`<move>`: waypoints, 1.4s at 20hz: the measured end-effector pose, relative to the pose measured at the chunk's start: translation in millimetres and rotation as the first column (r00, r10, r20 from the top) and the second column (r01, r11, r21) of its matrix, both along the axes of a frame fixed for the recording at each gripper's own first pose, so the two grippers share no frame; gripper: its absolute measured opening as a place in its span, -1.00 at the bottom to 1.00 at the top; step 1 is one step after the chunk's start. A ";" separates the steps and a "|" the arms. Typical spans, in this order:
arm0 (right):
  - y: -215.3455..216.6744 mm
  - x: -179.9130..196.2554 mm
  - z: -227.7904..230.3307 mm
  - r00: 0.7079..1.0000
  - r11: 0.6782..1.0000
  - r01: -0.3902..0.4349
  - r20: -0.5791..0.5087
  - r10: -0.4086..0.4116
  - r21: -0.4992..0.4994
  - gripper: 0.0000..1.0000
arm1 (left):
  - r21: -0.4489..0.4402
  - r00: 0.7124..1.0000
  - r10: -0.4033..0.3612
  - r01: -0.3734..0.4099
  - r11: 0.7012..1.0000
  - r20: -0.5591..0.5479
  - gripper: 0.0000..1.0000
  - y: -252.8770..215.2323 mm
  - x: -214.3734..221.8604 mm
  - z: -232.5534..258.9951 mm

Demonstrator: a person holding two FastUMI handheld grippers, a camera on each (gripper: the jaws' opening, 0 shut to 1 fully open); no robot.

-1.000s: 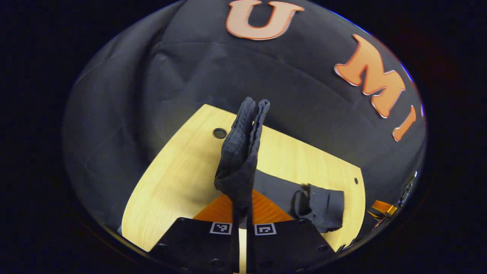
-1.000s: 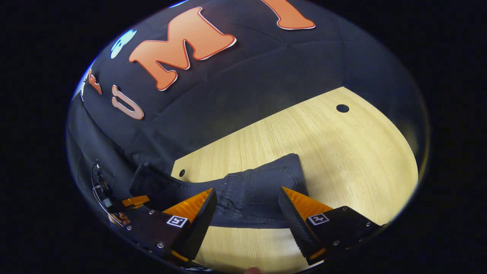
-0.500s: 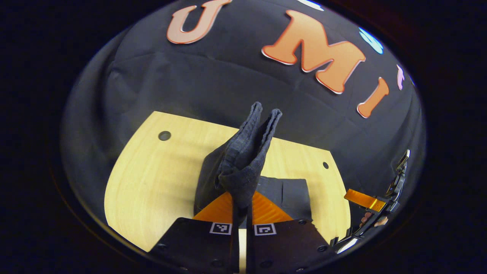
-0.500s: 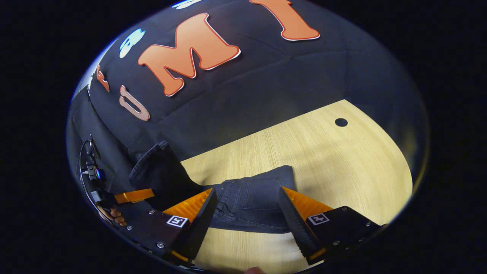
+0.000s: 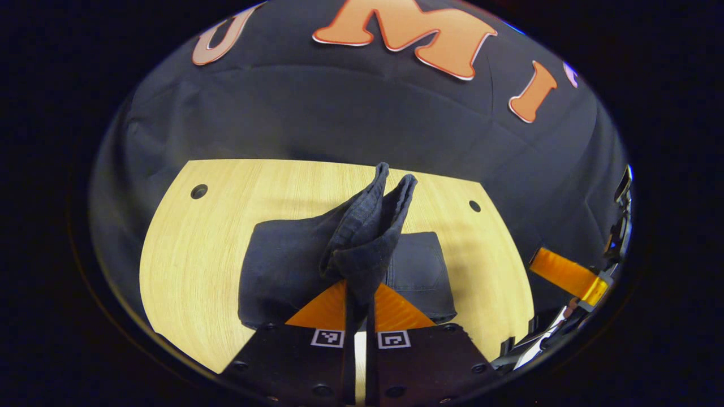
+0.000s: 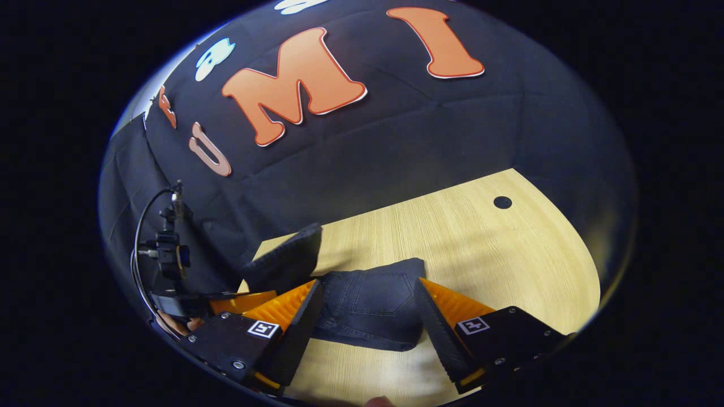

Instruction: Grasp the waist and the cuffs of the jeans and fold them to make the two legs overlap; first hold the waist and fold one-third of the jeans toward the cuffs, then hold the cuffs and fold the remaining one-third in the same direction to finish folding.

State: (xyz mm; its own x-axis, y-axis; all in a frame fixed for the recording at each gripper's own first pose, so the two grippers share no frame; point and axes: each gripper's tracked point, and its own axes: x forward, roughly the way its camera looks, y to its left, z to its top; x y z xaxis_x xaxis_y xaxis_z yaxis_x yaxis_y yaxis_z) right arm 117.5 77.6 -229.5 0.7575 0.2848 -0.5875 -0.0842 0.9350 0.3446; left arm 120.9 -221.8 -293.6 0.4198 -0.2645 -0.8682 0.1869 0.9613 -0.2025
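Observation:
The dark jeans [image 5: 283,265] lie folded on the wooden table [image 5: 192,254], back pocket [image 5: 421,263] facing up. My left gripper [image 5: 360,289] is shut on the cuffs [image 5: 367,220], which stand up between its fingers just above the folded stack. In the right gripper view the jeans [image 6: 370,305] lie on the table between the fingers of my right gripper [image 6: 365,316], which is open and holds nothing. There the lifted cuffs [image 6: 285,263] rise at the left, with the left gripper [image 6: 240,302] under them. The right gripper's finger [image 5: 565,274] shows at the far right of the left gripper view.
The table [image 6: 509,265] has small round holes [image 5: 198,191] near its back corners, and the black cloth wall [image 5: 339,113] hangs right behind it. A person's hand [image 6: 178,325] holds the left gripper, with a cable [image 6: 141,226] above it.
My left gripper has carried the cuffs across over the folded waist part, so the leg section now lies on the stack. The right gripper stays open and has shifted only slightly.

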 end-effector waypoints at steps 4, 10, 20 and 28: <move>-2.7 -4.1 9.9 0.999 1.000 -0.010 0.051 0.011 -0.015 0.97 | -0.032 0.998 -0.056 0.055 0.998 -0.036 -0.61 -29.3 -26.0 -5.4; -6.0 -9.7 29.8 0.985 0.996 0.007 0.175 0.008 -0.085 0.97 | -0.053 0.996 -0.044 0.048 0.997 0.077 0.32 -23.3 -36.2 25.1; -7.2 -77.3 118.3 0.873 0.969 0.132 0.487 -0.013 -0.210 1.00 | -0.037 0.884 0.036 -0.022 0.999 0.466 0.89 35.3 -58.9 144.6; 26.0 -141.7 148.9 0.827 0.952 0.157 0.563 0.019 -0.263 1.00 | -0.065 0.768 0.136 -0.122 0.990 0.626 0.89 100.2 -126.5 207.9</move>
